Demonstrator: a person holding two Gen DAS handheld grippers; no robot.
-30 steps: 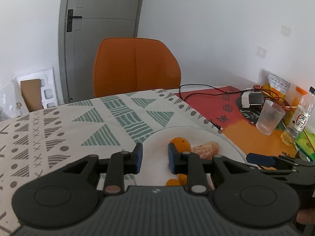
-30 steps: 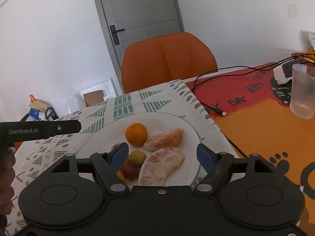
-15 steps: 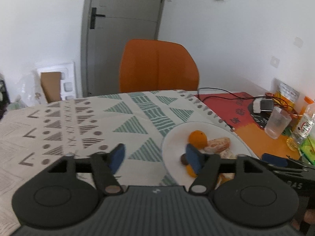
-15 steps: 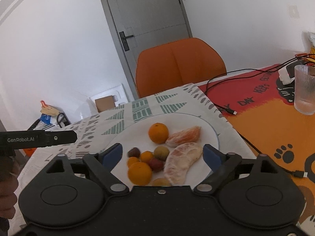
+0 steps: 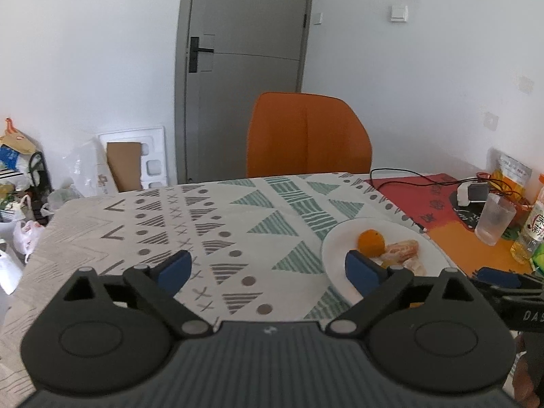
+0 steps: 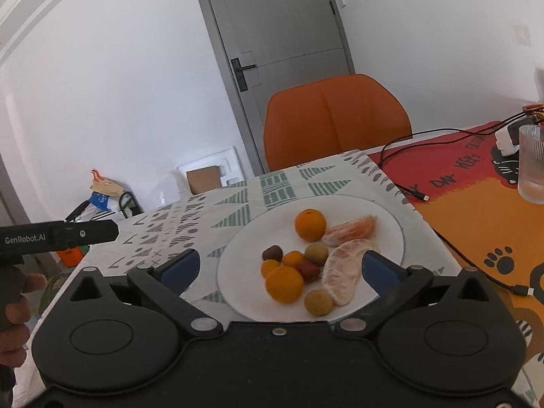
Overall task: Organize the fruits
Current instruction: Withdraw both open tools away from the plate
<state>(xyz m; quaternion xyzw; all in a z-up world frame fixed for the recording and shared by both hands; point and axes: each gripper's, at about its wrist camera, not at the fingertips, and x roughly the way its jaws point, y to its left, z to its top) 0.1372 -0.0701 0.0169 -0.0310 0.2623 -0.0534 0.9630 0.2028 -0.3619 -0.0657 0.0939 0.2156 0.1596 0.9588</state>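
Left gripper (image 5: 268,267): jaws have just been opening and now stand wide, with nothing between the blue pads (image 5: 175,267). Only patterned tablecloth (image 5: 238,210) shows in the gap. Its right pad overlaps the near-left rim of the plate in view; contact cannot be told.

Right gripper (image 6: 278,270): jaws have also just been opening and are spread wide, holding nothing. The pads (image 6: 180,268) frame the near part of the white plate (image 6: 391,217) without pressing on any fruit.

Fruit all lies on the plate, which sits near the right edge of the tablecloth, just beside the red-and-orange mat (image 6: 476,217). A whole orange (image 6: 310,224) is toward the plate's far side with a peeled segment (image 6: 352,229) touching its right. A larger peeled segment (image 6: 341,272) lies nearer. A second orange (image 6: 284,284) is at the near side. Small round fruits (image 6: 318,302) cluster around it, in dark red, yellow-brown and orange.

A clear glass (image 6: 532,165) stands on the mat toward the table's right edge.
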